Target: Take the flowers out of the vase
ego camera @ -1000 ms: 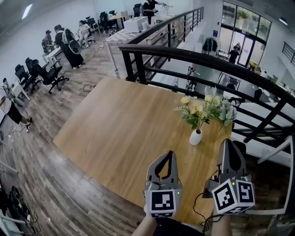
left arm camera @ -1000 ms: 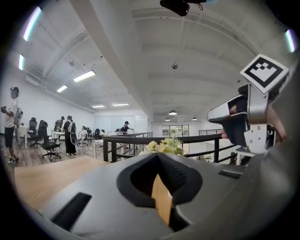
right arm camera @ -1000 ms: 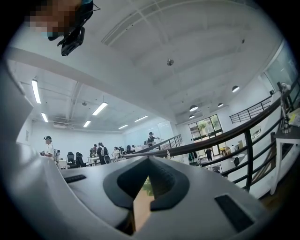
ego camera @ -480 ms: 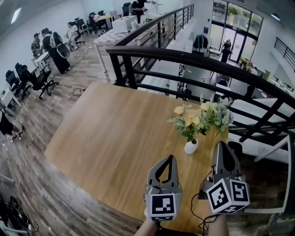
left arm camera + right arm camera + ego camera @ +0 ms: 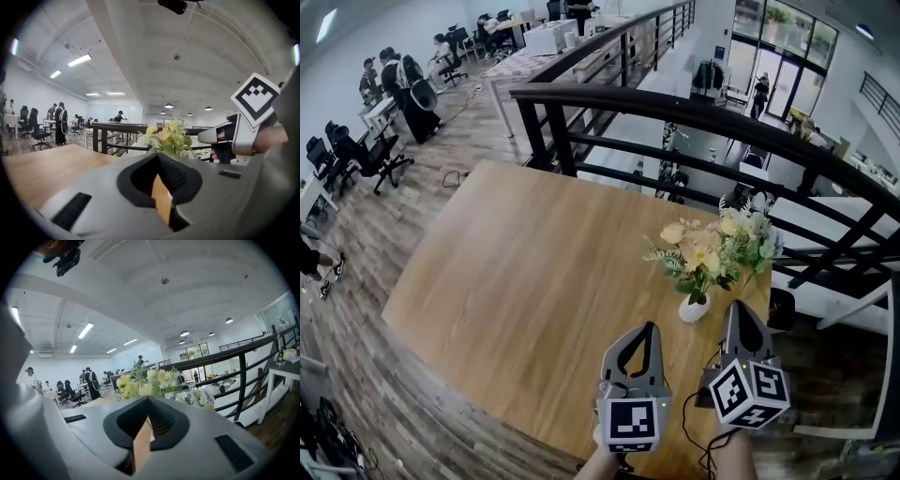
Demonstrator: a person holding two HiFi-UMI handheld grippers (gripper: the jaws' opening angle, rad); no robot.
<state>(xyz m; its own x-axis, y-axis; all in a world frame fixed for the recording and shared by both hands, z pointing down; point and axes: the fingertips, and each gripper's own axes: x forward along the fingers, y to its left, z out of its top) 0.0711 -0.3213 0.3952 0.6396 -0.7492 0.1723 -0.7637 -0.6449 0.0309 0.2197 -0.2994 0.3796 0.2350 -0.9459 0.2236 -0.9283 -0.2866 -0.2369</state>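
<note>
A small white vase (image 5: pixel 694 307) stands near the right edge of the wooden table (image 5: pixel 516 262). It holds a bunch of yellow and pale flowers (image 5: pixel 712 248) with green leaves. My left gripper (image 5: pixel 649 328) hovers over the table just left of and nearer than the vase, shut and holding nothing. My right gripper (image 5: pixel 737 307) is close to the vase's right side, shut and holding nothing. In the left gripper view the flowers (image 5: pixel 164 137) rise straight beyond my left gripper (image 5: pixel 158 154), with the right gripper (image 5: pixel 202 137) beside them. In the right gripper view the flowers (image 5: pixel 140 383) fill the space just past my right gripper (image 5: pixel 148 399).
A black metal railing (image 5: pixel 694 117) runs along the table's far and right sides, with a drop to a lower floor beyond it. People and office chairs (image 5: pixel 356 155) are far off at the left. A black cable (image 5: pixel 689 431) hangs under the right gripper.
Both grippers have sunk and moved forward towards the vase. The right one now sits close beside the vase. Both stayed shut.
</note>
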